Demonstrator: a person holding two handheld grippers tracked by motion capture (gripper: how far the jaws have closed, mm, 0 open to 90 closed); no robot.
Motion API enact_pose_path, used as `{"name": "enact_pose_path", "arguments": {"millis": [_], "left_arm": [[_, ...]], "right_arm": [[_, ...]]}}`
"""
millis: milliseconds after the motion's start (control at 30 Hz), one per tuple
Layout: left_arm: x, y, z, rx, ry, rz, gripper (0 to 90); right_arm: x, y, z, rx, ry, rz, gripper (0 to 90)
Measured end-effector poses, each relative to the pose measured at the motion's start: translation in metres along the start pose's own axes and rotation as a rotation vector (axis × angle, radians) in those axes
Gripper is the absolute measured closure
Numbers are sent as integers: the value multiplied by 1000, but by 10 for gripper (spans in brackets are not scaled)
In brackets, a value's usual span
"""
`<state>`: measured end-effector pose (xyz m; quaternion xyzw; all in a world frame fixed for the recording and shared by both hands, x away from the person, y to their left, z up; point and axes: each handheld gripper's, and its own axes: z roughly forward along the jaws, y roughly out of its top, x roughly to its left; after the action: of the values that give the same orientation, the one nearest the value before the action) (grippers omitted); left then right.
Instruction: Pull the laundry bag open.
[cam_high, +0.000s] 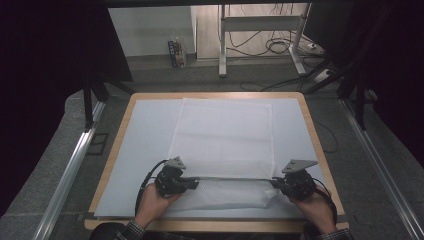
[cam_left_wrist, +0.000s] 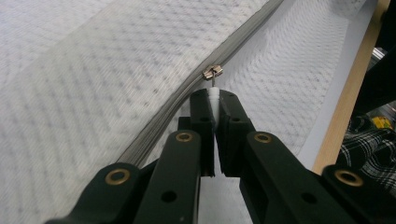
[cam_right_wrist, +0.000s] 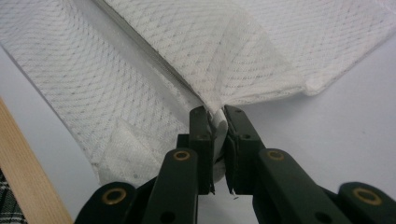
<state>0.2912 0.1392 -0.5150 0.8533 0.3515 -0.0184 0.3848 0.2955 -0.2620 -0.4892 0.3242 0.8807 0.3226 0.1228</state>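
Apparently zipper pull (cam_left_wrist: 213, 91) between fingers (cam_left_wrist: 201, 119).

Both grippers are chunky matte black things. The left gripper (cam_high: 194, 184), lower left of the high view, and the right gripper (cam_high: 273, 183), lower right, each carry a grey three-cornered plate on top with small holes in it. A black cable loops off each one toward the bottom edge. In the gripper views the jaws are flat black link arms with brass-coloured rivets at the pivots and small plain holes along them. The person's sleeves (cam_high: 131, 230) are a dark plaid with light lines, at the bottom edge.
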Motion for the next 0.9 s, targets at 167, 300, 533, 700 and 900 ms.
{"name": "enact_pose_path", "arguments": {"millis": [167,300,533,700,900], "left_arm": [[1,-2,-3,1,9,-2,871],[2,-4,-6,-4,11,-9,871],[5,-8,-11,-4,26,-11,871],[8,-11,-16,-9,36,-23,871],[10,-15,-20,-16,46,-38,871]], "right_arm": [[0,0,0,1,-1,-3,816],[0,0,0,0,2,0,816],[1,0,0,2,6,0,816],[0,0,0,2,2,-2,816],[0,0,0,5,-3,-1,816]]}}
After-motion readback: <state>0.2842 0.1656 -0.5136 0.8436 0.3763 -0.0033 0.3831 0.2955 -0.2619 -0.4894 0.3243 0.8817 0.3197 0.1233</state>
